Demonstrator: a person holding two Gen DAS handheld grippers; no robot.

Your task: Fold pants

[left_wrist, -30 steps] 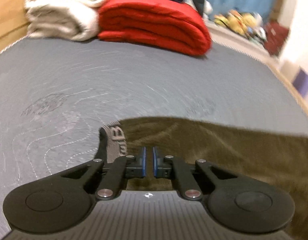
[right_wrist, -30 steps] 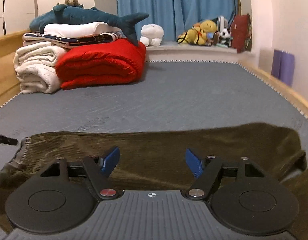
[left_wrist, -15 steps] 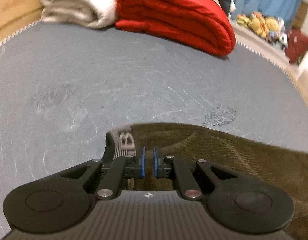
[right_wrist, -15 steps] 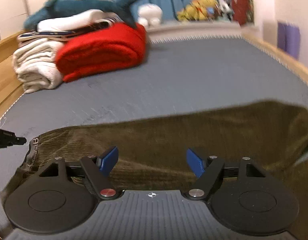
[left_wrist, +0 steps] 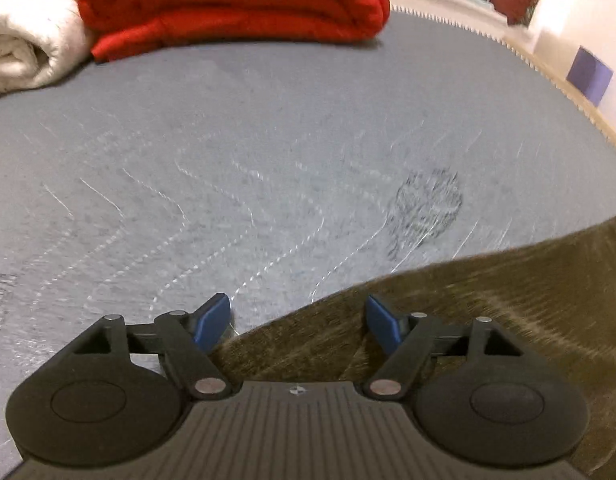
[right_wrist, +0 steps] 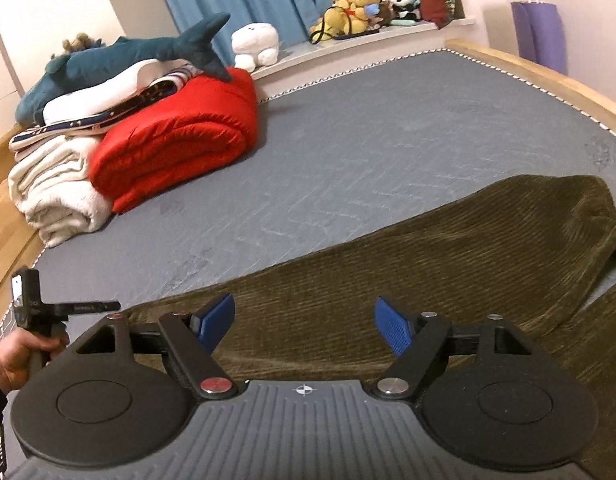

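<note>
Olive-brown corduroy pants point(right_wrist: 428, 264) lie stretched across the grey mattress point(right_wrist: 388, 140), running from the lower left to the far right. In the left wrist view the pants point(left_wrist: 488, 300) fill the lower right. My left gripper point(left_wrist: 299, 318) is open and empty, its jaws wide apart just above the pants' edge. My right gripper point(right_wrist: 304, 320) is open and empty over the middle of the pants. The left gripper's body and the hand holding it show at the far left of the right wrist view point(right_wrist: 32, 312).
A folded red blanket point(right_wrist: 176, 140), a rolled cream blanket point(right_wrist: 56, 196) and a stack with a plush shark point(right_wrist: 120, 64) sit at the mattress's far left. Stuffed toys point(right_wrist: 356, 4) line the window ledge. A wooden bed frame point(right_wrist: 548, 84) borders the right side.
My left gripper has opened and let go of the pants' waistband, and its view has swung right. The right gripper has stayed open and tilted a little over the pants.
</note>
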